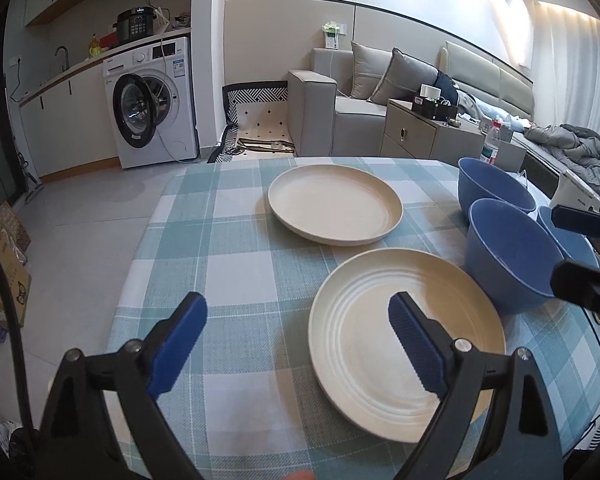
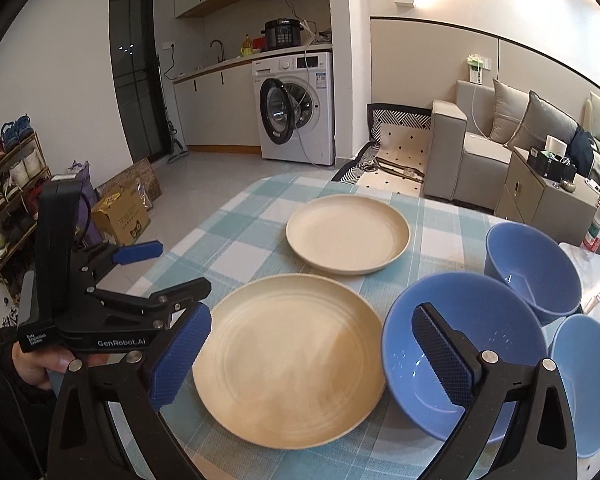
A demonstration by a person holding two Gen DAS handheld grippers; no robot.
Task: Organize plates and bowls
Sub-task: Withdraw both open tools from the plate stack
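Note:
Two cream plates lie on the checked tablecloth (image 2: pixel 252 220): the near plate (image 2: pixel 292 380) (image 1: pixel 364 344) and the far plate (image 2: pixel 348 234) (image 1: pixel 334 204). Three blue bowls stand to their right: the near bowl (image 2: pixel 508 328) (image 1: pixel 508 256), the far bowl (image 2: pixel 536 264) (image 1: pixel 492 188) and a third bowl (image 2: pixel 588 380) at the right edge. My right gripper (image 2: pixel 312 316) hangs open above the near plate and near bowl, holding nothing. My left gripper (image 1: pixel 296 316) (image 2: pixel 180 266) is open over the cloth at the near plate's left side, also holding nothing. The right gripper (image 1: pixel 554 248) shows at the right edge of the left wrist view.
A water bottle (image 2: pixel 598 228) stands beyond the bowls on the right. The table's left edge drops to a tiled floor with cardboard boxes (image 2: pixel 120 216) and a shoe rack (image 2: pixel 8 184). A washing machine (image 2: pixel 296 108) and a sofa (image 2: pixel 480 148) lie beyond. A hand (image 2: pixel 48 360) holds the left gripper.

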